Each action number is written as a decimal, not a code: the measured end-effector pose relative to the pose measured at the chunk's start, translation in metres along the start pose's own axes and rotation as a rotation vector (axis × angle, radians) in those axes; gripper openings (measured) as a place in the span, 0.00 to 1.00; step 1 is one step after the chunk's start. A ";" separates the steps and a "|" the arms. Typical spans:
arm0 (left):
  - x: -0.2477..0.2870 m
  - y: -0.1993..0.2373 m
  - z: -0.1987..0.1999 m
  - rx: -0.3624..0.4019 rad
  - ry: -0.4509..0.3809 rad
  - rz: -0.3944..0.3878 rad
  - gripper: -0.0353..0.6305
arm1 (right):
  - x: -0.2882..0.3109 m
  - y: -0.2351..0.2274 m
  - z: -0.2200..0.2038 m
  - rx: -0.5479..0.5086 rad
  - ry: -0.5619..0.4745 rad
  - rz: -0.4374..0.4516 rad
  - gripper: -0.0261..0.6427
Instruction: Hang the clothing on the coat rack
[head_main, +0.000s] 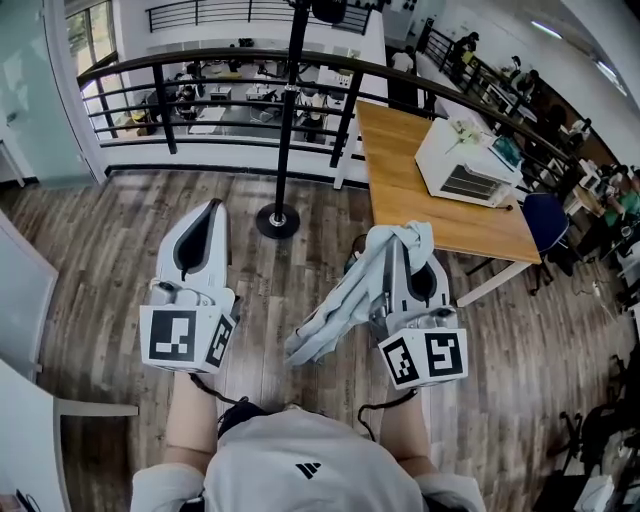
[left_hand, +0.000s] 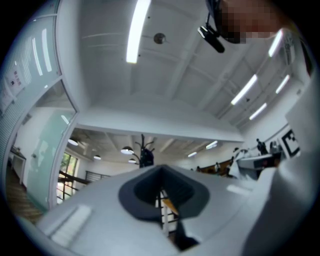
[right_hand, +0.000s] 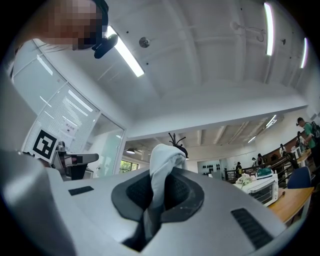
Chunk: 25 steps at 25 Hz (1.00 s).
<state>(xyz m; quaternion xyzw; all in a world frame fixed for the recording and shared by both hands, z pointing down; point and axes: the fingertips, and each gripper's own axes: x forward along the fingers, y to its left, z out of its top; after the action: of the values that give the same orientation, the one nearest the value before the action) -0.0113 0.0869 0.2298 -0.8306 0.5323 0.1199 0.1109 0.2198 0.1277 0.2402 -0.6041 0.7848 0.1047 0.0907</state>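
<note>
**Carry stage: garment is gripped, not on the rack yet**

The right gripper (head_main: 410, 250) is clamped on a pale grey-blue, crumpled fabric garment (head_main: 340, 310), which bunches over its tip and hangs limp between the two tools. The left gripper (head_main: 210, 212) has its jaws together on nothing. The black metal coat rack with the round base (head_main: 288, 110) stands ahead by the dark railing (head_main: 200, 62), well apart from the cloth. Next move is probably closing in and lifting the cloth over a hook (floppy stuff, likely to slide off).
</note>
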 end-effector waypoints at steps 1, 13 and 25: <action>0.000 -0.001 -0.001 0.001 0.001 0.004 0.06 | 0.001 -0.001 -0.002 0.003 0.004 0.006 0.05; -0.003 0.010 -0.014 0.035 0.041 0.061 0.06 | 0.024 0.002 -0.017 0.045 0.017 0.066 0.05; 0.047 0.046 -0.031 0.032 0.014 0.032 0.06 | 0.075 -0.009 -0.027 0.026 -0.009 0.016 0.05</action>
<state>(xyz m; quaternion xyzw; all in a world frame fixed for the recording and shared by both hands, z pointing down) -0.0319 0.0176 0.2417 -0.8210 0.5482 0.1071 0.1185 0.2089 0.0485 0.2458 -0.5962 0.7904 0.0978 0.1015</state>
